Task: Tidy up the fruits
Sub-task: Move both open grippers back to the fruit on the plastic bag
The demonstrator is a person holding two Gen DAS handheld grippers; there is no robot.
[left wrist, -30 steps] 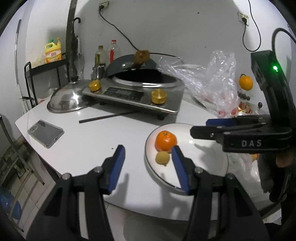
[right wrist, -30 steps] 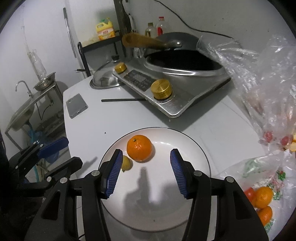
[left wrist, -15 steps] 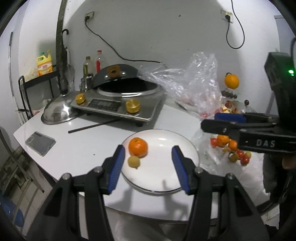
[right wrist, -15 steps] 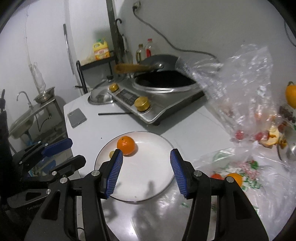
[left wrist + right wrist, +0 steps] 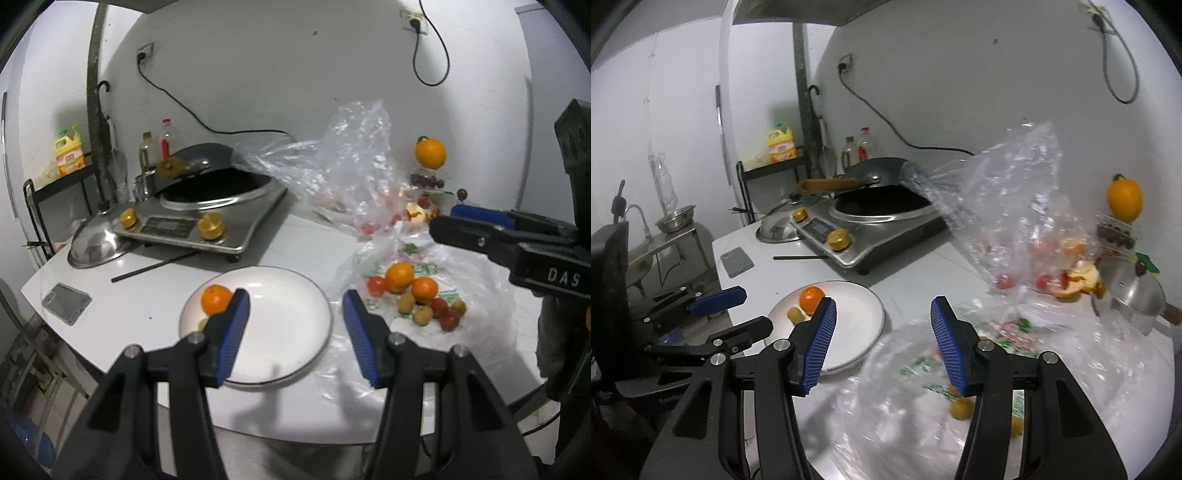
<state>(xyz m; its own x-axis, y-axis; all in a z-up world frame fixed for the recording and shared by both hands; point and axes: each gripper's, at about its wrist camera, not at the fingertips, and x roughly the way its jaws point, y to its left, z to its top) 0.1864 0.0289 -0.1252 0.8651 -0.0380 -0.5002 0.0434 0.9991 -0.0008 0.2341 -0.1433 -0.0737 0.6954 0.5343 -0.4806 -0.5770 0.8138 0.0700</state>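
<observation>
A white plate lies on the white table and holds an orange mandarin and a small yellow-green fruit. To its right, a heap of mandarins, red tomatoes and small yellow fruits lies on a flattened plastic bag. My left gripper hovers open and empty above the plate. My right gripper hangs open and empty over the plate's right edge and the bag; in the left wrist view it shows at the right.
An induction cooker with a dark wok stands at the back, a steel lid and a phone to its left. A crumpled clear bag, an orange and a steel pot sit at the right.
Both grippers have drawn back and risen from the plate, swinging rightward. The fruit heap on the bag has come into view. Both jaws keep the same gap.
</observation>
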